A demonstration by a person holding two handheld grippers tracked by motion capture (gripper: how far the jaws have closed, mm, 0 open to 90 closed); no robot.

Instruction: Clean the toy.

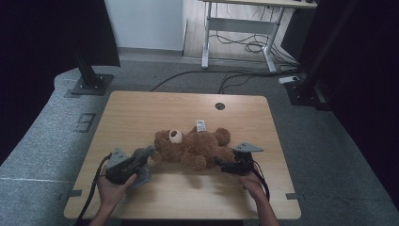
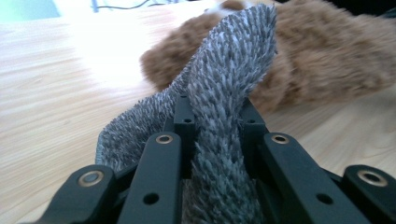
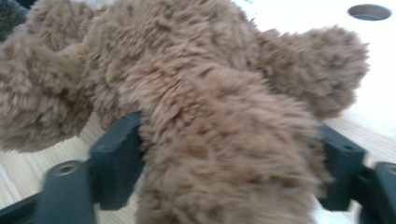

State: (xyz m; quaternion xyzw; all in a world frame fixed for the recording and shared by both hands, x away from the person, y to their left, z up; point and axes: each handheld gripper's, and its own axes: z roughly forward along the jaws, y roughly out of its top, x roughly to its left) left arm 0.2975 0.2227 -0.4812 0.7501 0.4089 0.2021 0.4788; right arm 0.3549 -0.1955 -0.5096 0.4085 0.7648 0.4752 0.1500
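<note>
A brown teddy bear (image 1: 193, 146) lies on its back in the middle of the wooden table (image 1: 141, 108), head to the left. My left gripper (image 1: 136, 165) sits just left of the bear's head, shut on a grey fuzzy cloth (image 1: 142, 162). In the left gripper view the cloth (image 2: 224, 93) rises folded from between the jaws of the left gripper (image 2: 215, 112), with the bear (image 2: 327, 56) behind it. My right gripper (image 1: 222, 164) is at the bear's lower leg. In the right gripper view, the leg of the bear (image 3: 219, 154) lies between the widely spread jaws of the right gripper (image 3: 229, 154).
A white label (image 1: 201, 126) lies on the bear's far side. A round cable hole (image 1: 219, 106) sits near the table's far edge. A white desk frame (image 1: 240, 28) with loose cables stands on the floor behind, and black posts (image 1: 87, 70) flank the table.
</note>
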